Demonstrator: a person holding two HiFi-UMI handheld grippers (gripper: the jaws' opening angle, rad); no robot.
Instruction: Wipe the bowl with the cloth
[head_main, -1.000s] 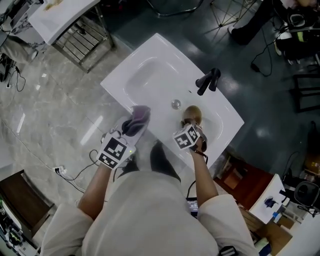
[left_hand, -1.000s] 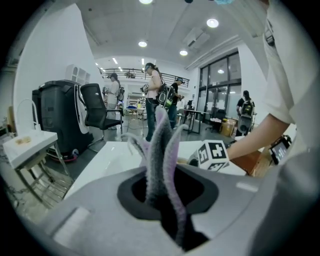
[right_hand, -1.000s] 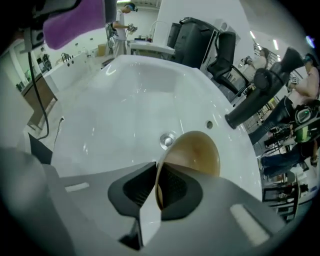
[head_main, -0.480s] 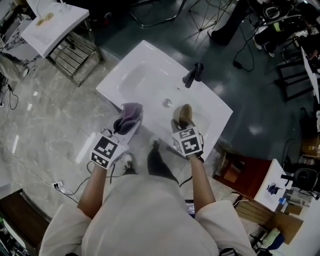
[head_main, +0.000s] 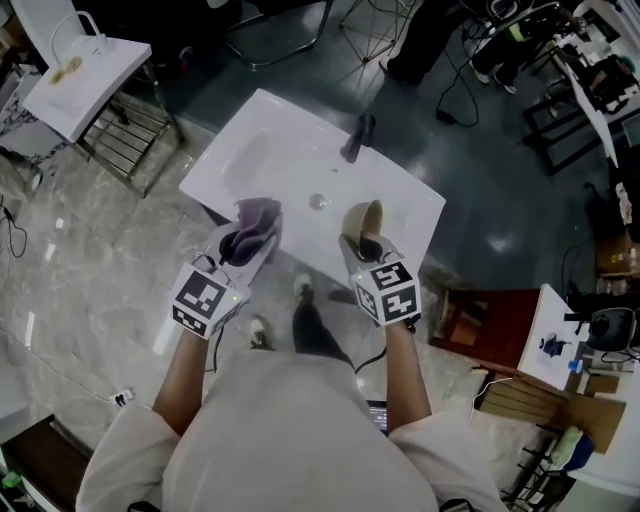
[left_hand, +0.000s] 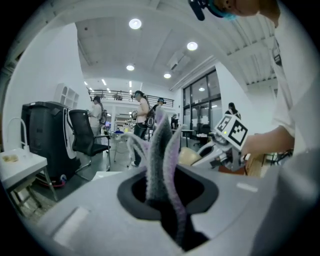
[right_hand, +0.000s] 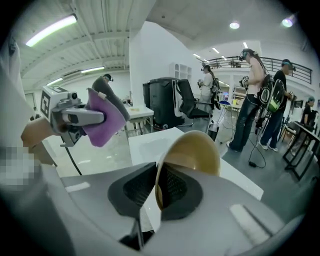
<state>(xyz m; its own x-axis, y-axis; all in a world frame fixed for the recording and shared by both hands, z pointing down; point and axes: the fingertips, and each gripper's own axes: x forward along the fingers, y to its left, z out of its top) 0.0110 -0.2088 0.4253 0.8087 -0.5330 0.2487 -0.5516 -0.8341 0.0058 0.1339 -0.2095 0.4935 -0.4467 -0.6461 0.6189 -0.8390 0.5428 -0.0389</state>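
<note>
The tan bowl (head_main: 363, 226) is held on edge above the white sink (head_main: 270, 140), with my right gripper (head_main: 362, 244) shut on its rim. In the right gripper view the bowl (right_hand: 192, 152) stands between the jaws, its hollow side facing right. My left gripper (head_main: 243, 243) is shut on a purple-grey cloth (head_main: 253, 226), which sticks up from the jaws in the left gripper view as the cloth (left_hand: 162, 150). Bowl and cloth are apart, side by side over the sink's near part. From the right gripper view the cloth (right_hand: 102, 120) hangs at the left.
A black faucet (head_main: 358, 136) rises at the sink's far edge and a metal drain (head_main: 318, 201) lies between the grippers. A second white sink stand (head_main: 85, 80) is at the far left. Chairs, cables and several people fill the room around.
Both grippers have lifted and drawn back toward me with the bowl and cloth; the bowl now stands more upright on edge. The head view has shifted, so the sink sits further left.
</note>
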